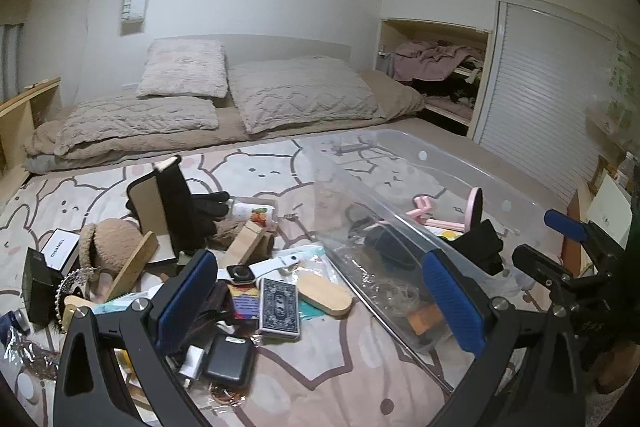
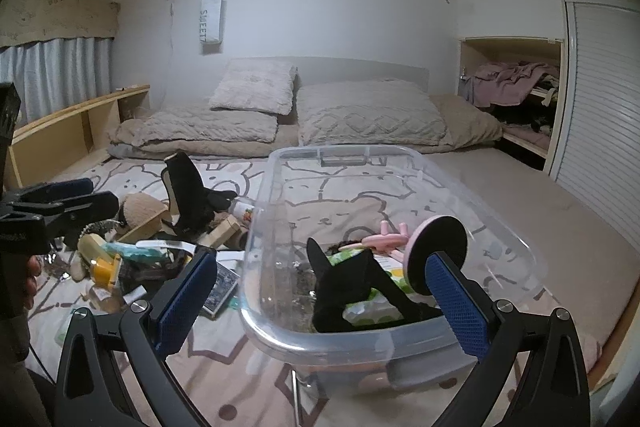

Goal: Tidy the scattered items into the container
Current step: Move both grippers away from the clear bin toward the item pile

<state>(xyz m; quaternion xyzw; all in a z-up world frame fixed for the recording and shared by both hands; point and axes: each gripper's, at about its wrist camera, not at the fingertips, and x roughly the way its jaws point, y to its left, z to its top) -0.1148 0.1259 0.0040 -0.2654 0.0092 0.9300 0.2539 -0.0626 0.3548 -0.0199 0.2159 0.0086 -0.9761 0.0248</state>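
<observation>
A clear plastic storage container (image 2: 400, 343) sits on a cartoon-patterned bedspread (image 2: 248, 379), already holding a black glove (image 2: 352, 291), a pink folding stand (image 2: 384, 239) and a round pink-rimmed mirror (image 2: 438, 255). To its left, clutter lies scattered: a patterned card deck (image 1: 280, 307), a white-strapped smartwatch (image 1: 256, 269), an oval wooden piece (image 1: 324, 293), a black pouch (image 1: 230, 359), a fruit-labelled bottle (image 1: 256, 213) and a tan plush toy (image 1: 108, 241). The left gripper (image 1: 320, 303) hovers wide open and empty above the clutter and the container's near wall. The right gripper (image 2: 320, 307) hangs over the container's near rim, jaws equally spread, gripping nothing. Beige pillows (image 2: 368, 119) line the headboard beyond.
</observation>
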